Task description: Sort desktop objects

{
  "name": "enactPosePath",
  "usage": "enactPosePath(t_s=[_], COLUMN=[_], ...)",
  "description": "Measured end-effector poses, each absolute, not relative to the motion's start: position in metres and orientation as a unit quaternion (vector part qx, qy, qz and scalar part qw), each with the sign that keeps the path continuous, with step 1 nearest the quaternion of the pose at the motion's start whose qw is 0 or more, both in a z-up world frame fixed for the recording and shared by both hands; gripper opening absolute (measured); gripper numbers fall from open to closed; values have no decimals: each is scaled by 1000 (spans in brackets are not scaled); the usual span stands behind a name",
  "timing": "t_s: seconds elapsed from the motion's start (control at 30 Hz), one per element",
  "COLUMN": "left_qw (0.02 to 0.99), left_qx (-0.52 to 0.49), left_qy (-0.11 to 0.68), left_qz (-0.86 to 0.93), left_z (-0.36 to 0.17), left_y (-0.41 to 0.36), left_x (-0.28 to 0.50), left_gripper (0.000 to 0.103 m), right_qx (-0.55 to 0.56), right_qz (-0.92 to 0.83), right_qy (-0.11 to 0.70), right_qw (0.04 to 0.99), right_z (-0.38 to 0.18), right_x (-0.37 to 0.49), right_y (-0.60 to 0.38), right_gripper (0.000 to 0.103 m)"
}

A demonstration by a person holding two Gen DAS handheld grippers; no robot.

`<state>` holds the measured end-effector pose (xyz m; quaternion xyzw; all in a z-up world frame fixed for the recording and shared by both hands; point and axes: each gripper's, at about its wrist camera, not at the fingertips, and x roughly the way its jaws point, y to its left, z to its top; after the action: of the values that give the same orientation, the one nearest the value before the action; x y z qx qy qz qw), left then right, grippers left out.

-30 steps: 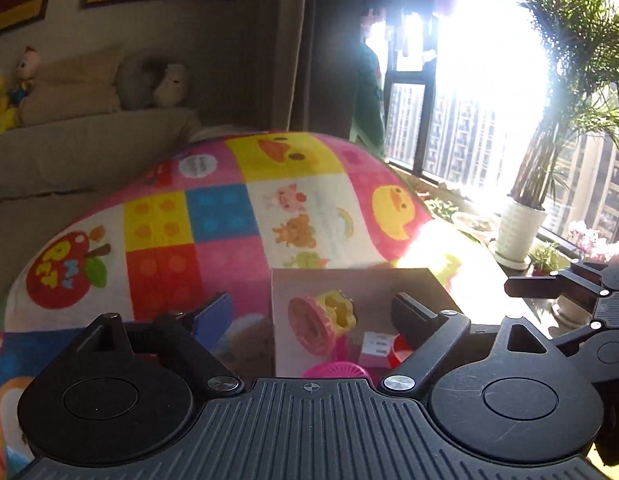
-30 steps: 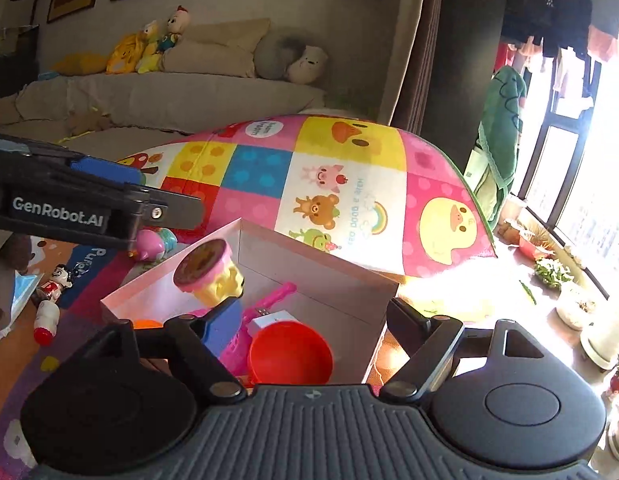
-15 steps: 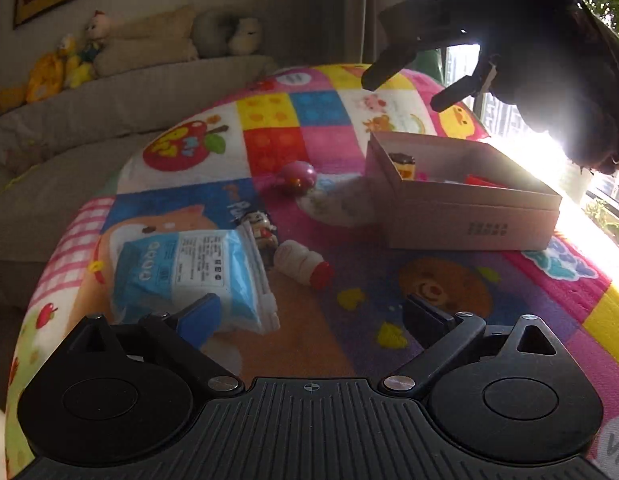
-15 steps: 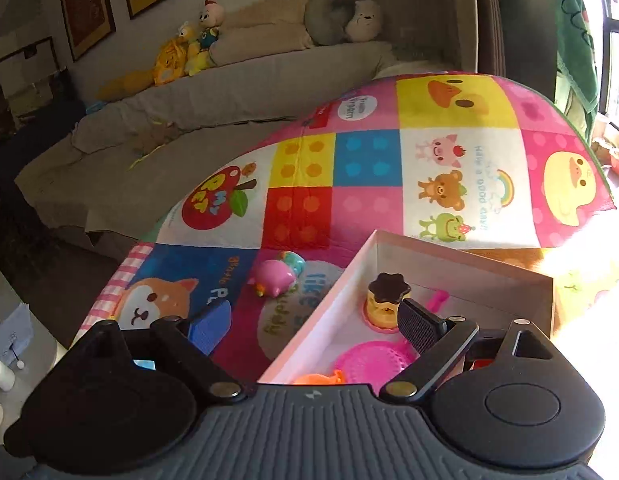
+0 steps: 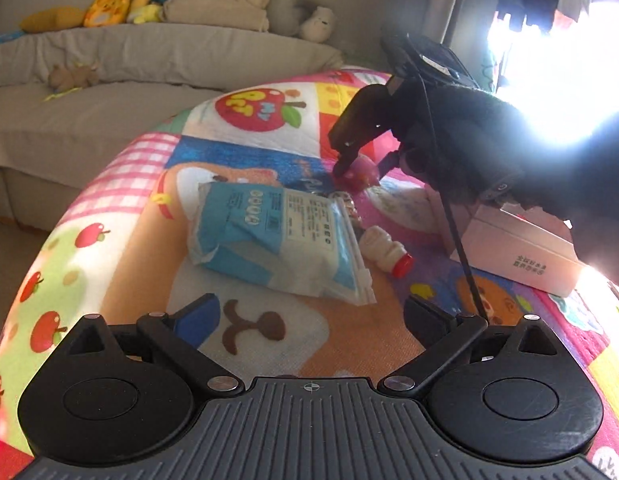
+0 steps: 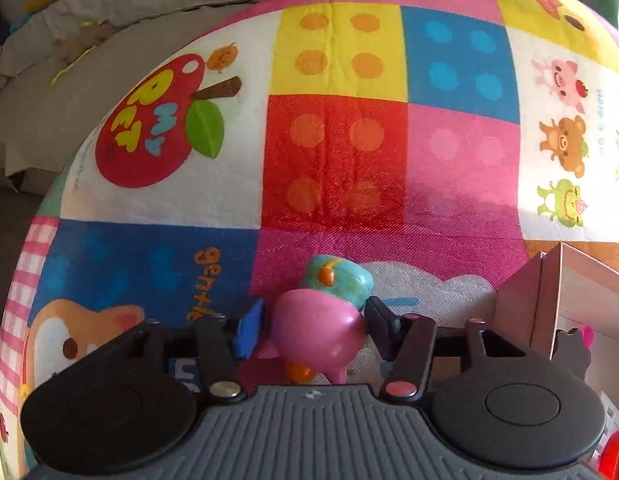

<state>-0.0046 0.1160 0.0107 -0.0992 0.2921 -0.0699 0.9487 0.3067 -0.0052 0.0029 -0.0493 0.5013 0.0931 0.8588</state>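
Lying on the colourful play mat beside the pink box, the pink pig toy is being squeezed by the right gripper, whose jaws have just been closing, while the left gripper is hanging wide apart over the blue wipes pack.

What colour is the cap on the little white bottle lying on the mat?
Red. The bottle's cap shows best in the left wrist view.
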Motion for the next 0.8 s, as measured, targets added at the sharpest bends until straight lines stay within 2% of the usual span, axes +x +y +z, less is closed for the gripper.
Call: enactPosePath(t_s=[0.33, 0.5, 0.7, 0.8], left_qw=[948, 937, 938, 938], left_qx=[-69, -57, -20, -11], left_qy=[291, 310, 313, 309], left_qz=[-108, -151, -150, -155], left_z=[12, 10, 15, 25], left_y=[102, 93, 79, 73], left_x=[-12, -17, -24, -25], left_gripper=[102, 103, 103, 103], right_qx=[-115, -121, -86, -68], right_qz=[258, 286, 232, 196], right_qy=[513, 502, 414, 407], right_qw=[811, 807, 876, 889], right_z=[13, 20, 46, 41], right_x=[187, 125, 66, 48], right_y=[15, -28, -108, -145], right_gripper=[47, 47, 47, 48])
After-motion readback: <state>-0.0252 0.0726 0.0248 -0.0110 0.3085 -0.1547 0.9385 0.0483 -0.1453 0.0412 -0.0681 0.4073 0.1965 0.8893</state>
